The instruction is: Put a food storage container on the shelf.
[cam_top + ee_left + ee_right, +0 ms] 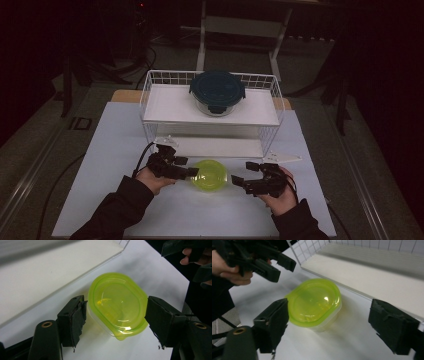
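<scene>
- Centrally, a small container with a lime-green lid (209, 175) is sitting on the white table (115, 150), just in front of the wire rack's (150, 100) lower shelf and between the two grippers.
- Over on its left in the high view, the left gripper (192, 172) is standing with its jaws spread; in the left gripper view the lime-green lid (117, 303) is lying between the two black pads (75, 320), and I cannot tell whether the right-hand pad is grazing the rim, while the other is showing a sliver of table beside it.
- Opposite it, the right gripper (239, 181) is pointing at the container with its jaws wide apart; in the right gripper view the container (314, 302) is sitting between them, near one pad and well apart from the other.
- Both sets of jaws are being cut off by the bottom edge of their own views.
- Up on the rack's top shelf, a round glass container with a dark blue lid (217, 91) is resting; its contents are too dim to make out.
- Behind the table the room is lying in darkness, and only faint outlines of a stand are showing.
- Clear walls under the green lid are barely showing against the white table.
</scene>
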{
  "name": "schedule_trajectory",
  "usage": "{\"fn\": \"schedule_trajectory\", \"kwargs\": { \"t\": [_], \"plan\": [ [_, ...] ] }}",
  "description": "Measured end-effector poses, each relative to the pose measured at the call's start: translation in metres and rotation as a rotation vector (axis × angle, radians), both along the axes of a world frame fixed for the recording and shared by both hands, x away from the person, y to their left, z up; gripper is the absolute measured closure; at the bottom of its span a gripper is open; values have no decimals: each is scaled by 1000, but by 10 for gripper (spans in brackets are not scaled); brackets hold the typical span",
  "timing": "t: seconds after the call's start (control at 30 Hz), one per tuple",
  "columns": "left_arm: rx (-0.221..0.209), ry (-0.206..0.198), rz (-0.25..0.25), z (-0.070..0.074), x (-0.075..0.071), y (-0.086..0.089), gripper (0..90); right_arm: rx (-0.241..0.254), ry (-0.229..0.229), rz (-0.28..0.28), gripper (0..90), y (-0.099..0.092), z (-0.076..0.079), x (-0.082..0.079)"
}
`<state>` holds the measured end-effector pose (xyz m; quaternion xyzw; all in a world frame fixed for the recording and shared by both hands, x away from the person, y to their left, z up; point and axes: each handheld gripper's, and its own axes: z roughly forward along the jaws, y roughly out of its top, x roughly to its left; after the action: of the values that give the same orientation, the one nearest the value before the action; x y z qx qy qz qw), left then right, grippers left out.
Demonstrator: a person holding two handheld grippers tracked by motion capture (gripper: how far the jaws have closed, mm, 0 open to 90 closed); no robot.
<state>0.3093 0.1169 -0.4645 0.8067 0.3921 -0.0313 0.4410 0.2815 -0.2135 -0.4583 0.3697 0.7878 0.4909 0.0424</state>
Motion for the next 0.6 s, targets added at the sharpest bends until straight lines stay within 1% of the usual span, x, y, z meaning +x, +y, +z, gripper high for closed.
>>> {"fn": "schedule_trajectory", "kwargs": {
  "t": [0.03,0.07,0.1,0.13,0.17,0.2,0.23,0.27,0.3,0.33,0.37,0.4,0.43,0.47,0.5,0.53,0.57,0.6],
  "plan": [
    [0,0,0,0,0,0,315,0,0,0,177,0,0,0],
    [-6,8,1,-2,1,0,315,1,24,-6,192,2,-2,3],
    [-1,14,3,-4,2,0,314,5,68,-21,215,5,-6,8],
    [-3,28,3,-5,3,0,314,5,68,-21,215,5,-6,8],
    [-7,37,9,-7,4,0,314,3,86,-25,227,7,-8,10],
    [1,46,23,-8,5,-1,314,-5,100,-32,232,9,-10,11],
    [3,61,35,-12,7,-1,321,-5,129,-39,255,12,-14,14],
    [3,61,35,-12,7,-1,322,-5,129,-39,255,12,-14,14],
    [1,68,40,-13,8,0,322,-4,147,-43,266,14,-17,16],
    [-13,82,50,-15,9,0,336,4,169,-53,276,15,-19,18],
    [-13,82,50,-15,9,0,342,25,213,-59,316,15,-24,21],
    [-20,109,74,-19,11,0,358,37,253,-69,330,15,-28,23],
    [-20,109,74,-19,11,0,377,37,253,-69,330,15,-28,23],
    [-37,144,91,-23,13,1,391,84,334,-76,385,14,-35,28],
    [-37,144,91,-23,13,1,414,84,334,-76,385,14,-35,28],
    [-45,161,106,-26,15,2,433,97,382,-90,427,14,-40,30],
    [-45,161,106,-26,15,2,450,97,382,-90,427,14,-40,30],
    [-61,188,103,-31,17,3,477,115,424,-91,484,15,-44,33]
  ]
}}
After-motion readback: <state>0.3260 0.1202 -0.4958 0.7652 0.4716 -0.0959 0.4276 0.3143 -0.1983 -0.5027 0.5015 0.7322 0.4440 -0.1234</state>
